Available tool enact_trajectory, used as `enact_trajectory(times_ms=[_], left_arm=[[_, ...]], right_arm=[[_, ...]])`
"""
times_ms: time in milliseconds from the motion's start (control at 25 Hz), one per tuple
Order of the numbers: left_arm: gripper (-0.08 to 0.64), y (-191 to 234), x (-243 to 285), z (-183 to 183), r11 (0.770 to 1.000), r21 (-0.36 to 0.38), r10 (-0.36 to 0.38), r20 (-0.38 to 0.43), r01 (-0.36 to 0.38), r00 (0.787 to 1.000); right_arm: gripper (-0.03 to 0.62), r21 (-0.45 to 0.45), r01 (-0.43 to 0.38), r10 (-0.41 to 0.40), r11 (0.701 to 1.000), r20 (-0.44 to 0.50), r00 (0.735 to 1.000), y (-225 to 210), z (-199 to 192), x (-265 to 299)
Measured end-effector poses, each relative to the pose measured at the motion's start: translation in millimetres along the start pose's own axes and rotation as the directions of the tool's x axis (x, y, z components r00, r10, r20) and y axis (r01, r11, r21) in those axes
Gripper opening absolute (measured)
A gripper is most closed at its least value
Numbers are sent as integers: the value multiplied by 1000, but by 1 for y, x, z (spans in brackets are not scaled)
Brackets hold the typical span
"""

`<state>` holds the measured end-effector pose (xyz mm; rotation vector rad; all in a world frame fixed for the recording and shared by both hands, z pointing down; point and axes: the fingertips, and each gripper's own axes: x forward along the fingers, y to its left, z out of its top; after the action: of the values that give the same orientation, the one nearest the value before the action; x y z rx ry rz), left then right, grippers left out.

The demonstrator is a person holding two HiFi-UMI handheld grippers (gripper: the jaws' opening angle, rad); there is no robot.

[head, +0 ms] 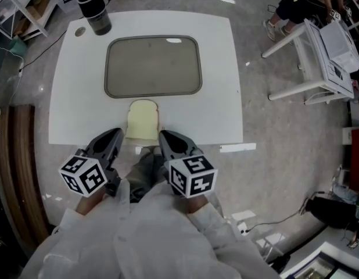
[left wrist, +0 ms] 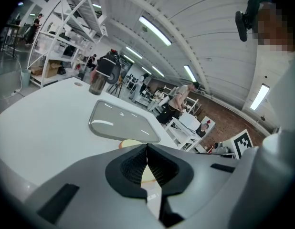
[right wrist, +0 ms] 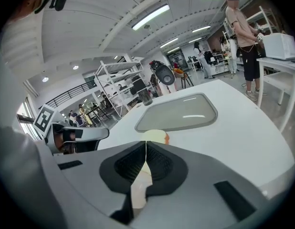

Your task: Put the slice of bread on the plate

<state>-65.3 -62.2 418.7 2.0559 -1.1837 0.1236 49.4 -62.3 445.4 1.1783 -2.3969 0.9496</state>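
Left claw, right claw — both closed, flanking bread slice

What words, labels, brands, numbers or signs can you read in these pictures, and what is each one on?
No readable text anywhere.
Cubes on the left gripper and right gripper: black-and-white square marker patterns, no letters or digits.
Black bottle: no legible label.
Papers on the white rack: too small to read.
Plate, slice of bread, table: blank.
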Motion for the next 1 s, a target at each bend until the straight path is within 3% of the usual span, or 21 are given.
enact_trajectory(times_ms=[240, 560, 1000], left_arm=[[9, 20, 5, -24, 998, -14, 63, -102, -65, 993], [9, 44, 13, -50, 992, -73, 85, -199, -102, 976], [11, 62, 43, -58, 987, -120, 71, -258, -104, 964]], right_arm=[[14, 12, 12, -12, 1000, -31, 999, -8, -9, 4], [15, 42, 26, -22, 999, -94, 995, -13, -33, 12], [17, 102, 65, -54, 993, -102, 993, -38, -36, 24]])
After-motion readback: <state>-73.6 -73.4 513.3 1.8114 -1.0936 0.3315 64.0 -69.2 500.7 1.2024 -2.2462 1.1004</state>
